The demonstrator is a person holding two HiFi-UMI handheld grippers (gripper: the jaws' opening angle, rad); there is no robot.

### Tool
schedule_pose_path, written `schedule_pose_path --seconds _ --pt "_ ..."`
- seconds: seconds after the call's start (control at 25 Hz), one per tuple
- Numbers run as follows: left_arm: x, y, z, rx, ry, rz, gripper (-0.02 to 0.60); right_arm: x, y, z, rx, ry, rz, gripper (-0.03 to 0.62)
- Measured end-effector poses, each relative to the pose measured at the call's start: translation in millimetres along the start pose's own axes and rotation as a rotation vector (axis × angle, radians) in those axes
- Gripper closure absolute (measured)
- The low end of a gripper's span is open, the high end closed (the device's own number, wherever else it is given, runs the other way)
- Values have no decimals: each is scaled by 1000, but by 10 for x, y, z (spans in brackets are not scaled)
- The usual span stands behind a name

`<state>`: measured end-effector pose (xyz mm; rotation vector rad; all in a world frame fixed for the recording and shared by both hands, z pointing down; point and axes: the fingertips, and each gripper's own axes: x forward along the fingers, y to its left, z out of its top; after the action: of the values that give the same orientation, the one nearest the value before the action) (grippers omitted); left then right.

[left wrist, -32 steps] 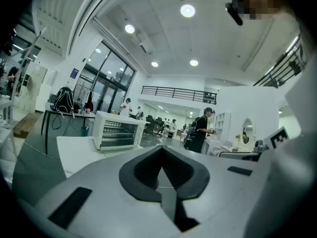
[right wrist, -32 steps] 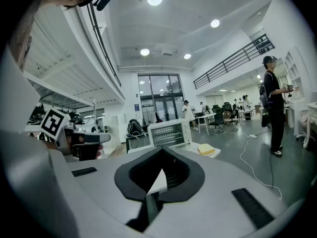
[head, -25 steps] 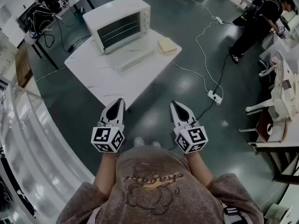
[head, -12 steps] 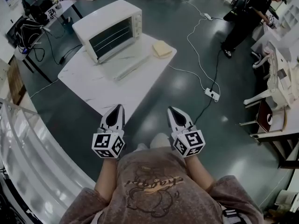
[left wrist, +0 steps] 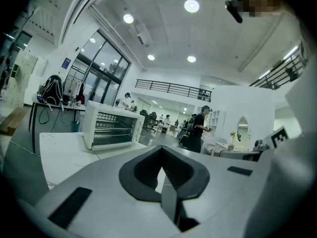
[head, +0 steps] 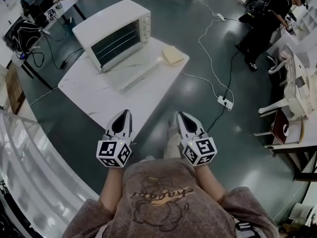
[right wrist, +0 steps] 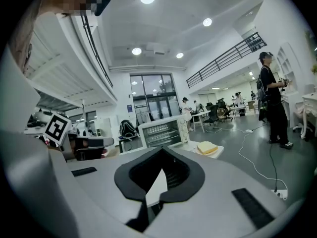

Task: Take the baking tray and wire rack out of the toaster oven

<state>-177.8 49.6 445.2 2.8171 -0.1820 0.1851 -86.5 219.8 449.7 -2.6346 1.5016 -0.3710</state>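
White toaster oven (head: 114, 33) on table (head: 94, 90), well ahead; tray, rack presumably inside | left gripper (head: 126, 113), right gripper (head: 181, 114): jaws together, empty | step: approach | next: close in, open jaws.

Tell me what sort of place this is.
Probably an open lab or workshop hall, not a kitchen: the toaster oven sits on a lone white table on a bare grey floor, a power strip lies out on it, and a person stands at the far edge.

The toaster oven (head: 106, 21) is white, the table (head: 94, 90) white too (faintly veined), the pad (head: 173, 55) pale yellow, the floor (head: 247, 113) dark grey-green.
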Motion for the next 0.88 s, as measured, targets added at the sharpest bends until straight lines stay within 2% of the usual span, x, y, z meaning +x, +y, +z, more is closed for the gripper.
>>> schedule_pose_path --seconds 0.36,0.52,0.72,0.88 --pt "789 255 219 -26 -36 71 586 875 -538 225 -12 18 87 600" --pt "1195 409 370 -52 -66 124 586 1409 -749 379 -37 40 177 600" --pt "1606 516 601 -73 -77 239 586 2009 -971 698 -64 72 304 600" --pt "1847 576 793 -140 -143 289 586 2413 -1059 855 -74 94 409 600"
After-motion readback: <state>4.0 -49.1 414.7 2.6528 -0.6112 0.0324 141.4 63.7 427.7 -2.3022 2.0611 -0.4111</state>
